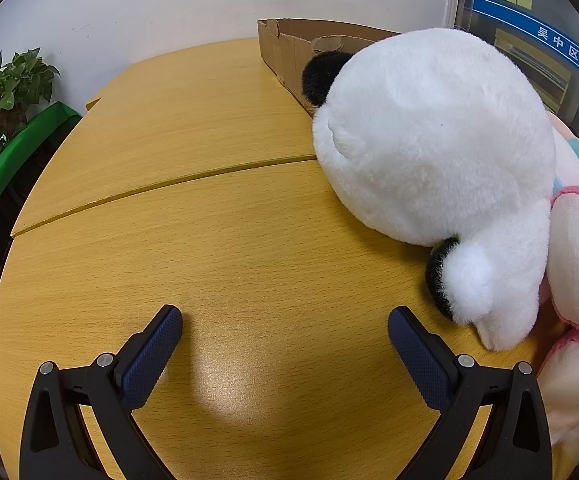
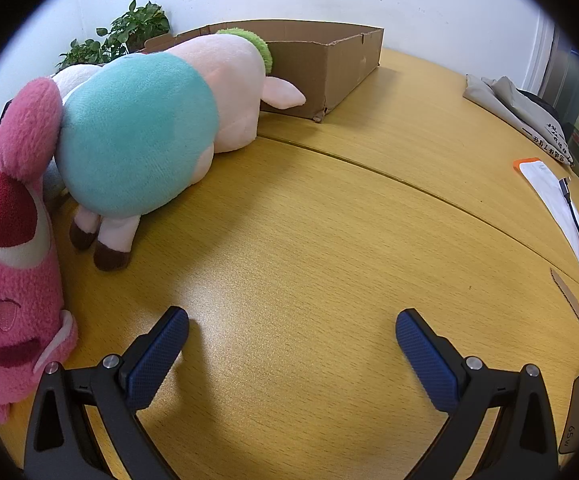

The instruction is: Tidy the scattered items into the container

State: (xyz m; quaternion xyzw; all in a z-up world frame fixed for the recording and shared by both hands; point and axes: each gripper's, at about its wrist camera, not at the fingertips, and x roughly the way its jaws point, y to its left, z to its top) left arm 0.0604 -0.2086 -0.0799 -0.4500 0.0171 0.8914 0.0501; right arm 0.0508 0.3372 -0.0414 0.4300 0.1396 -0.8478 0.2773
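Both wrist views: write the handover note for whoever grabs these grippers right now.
Left gripper: open, empty, low over the table.
Right gripper: open, empty, also over bare table.
The white panda plush lies on the table against the cardboard box, outside it. The pink pig plush in the teal top lies beside the box, head near its wall. The pink bear plush is nearest the grippers, touching the other two.
Done: no plush visibly inside the box; its interior is mostly hidden.
Left: lift all three plush toys into the box.
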